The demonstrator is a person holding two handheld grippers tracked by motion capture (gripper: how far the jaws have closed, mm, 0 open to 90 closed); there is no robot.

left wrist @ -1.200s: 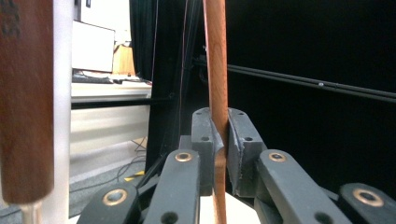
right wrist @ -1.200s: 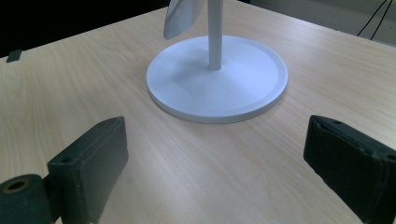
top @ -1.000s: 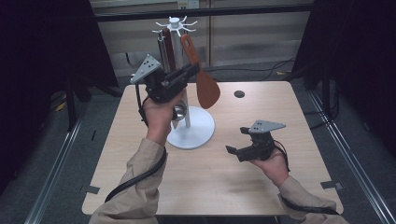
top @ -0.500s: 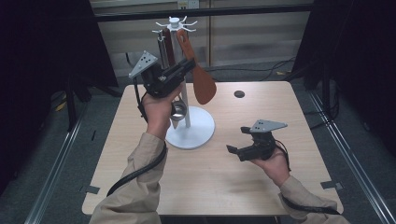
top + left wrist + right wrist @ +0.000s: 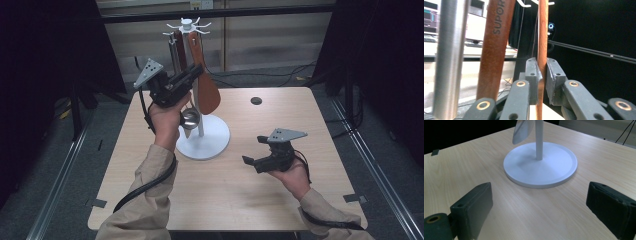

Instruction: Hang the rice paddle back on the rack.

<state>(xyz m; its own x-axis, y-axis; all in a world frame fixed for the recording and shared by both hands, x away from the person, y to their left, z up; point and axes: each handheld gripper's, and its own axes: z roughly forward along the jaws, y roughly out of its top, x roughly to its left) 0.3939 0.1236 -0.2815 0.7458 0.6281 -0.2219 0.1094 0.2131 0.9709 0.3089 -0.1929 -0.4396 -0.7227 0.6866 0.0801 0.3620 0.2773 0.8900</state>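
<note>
Left gripper (image 5: 192, 75) jaws have just been opening, wooden spatula (image 5: 206, 92) handle between them, hanging on rack (image 5: 202, 135). Right gripper (image 5: 252, 161) jaws wide, empty, above worktop (image 5: 280, 200).

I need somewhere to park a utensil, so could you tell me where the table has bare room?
The table is bare along the near edge, between both forearms, and on the far right beyond the small dark disc. It is crowded around the white stand and its hanging utensils.

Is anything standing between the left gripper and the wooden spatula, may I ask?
Nothing visible: the handle of the wooden spatula sits between the jaws of the left gripper, which have just been opening.
</note>
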